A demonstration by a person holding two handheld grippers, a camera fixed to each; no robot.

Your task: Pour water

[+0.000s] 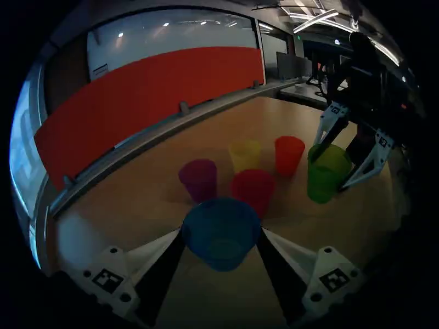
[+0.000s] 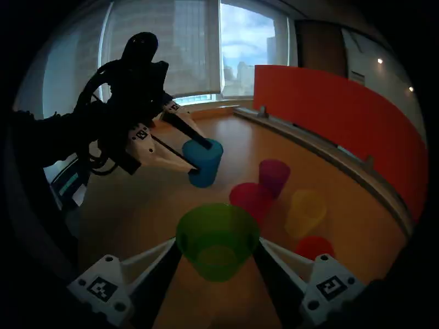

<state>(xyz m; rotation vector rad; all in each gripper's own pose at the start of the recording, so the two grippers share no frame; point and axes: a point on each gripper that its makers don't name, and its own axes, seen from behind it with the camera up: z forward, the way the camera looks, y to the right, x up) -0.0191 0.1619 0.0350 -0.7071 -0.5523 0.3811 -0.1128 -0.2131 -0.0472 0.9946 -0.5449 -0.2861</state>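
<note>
My left jaws are clamped on the blue cup (image 1: 221, 241) and my right jaws on the green cup (image 2: 218, 241), both upright and apart at the surface (image 1: 137, 203), so I judge both cups grasped but pouring not yet begun.

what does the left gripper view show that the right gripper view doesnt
Left gripper view: a glass wall behind the red partition, more desks farther off. Right gripper view: a bright window with city buildings, and a person's arm behind the left hand-held gripper. Both: blue cup in the left hand-held gripper, green cup in the right hand-held gripper, purple cup, yellow cup, red cup and orange cup on the wooden table, the red partition.
</note>
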